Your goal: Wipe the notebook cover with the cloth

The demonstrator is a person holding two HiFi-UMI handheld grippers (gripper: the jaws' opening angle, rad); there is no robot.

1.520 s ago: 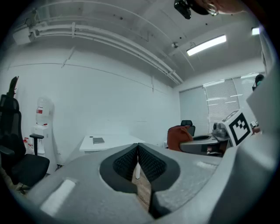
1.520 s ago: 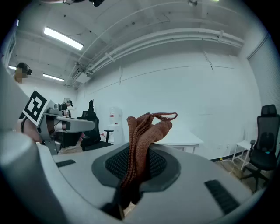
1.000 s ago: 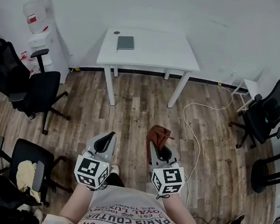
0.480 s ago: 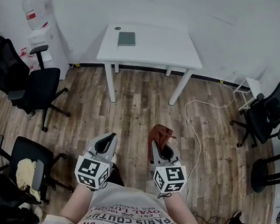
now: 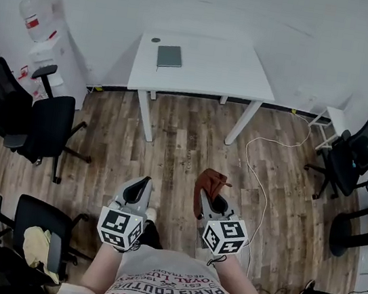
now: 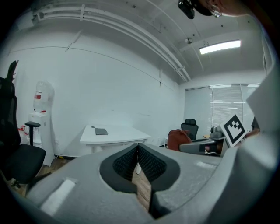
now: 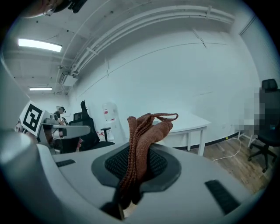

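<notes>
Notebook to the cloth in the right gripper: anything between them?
Head view: nothing but wood floor and the white table top lies between cloth and notebook.

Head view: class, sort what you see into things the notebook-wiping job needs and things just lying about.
Job:
cloth, clamped in the right gripper
notebook, on the white table

Lying about:
water dispenser
black office chair
white floor cable

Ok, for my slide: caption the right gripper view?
Right gripper shut on a brown cloth, white table beyond.
</notes>
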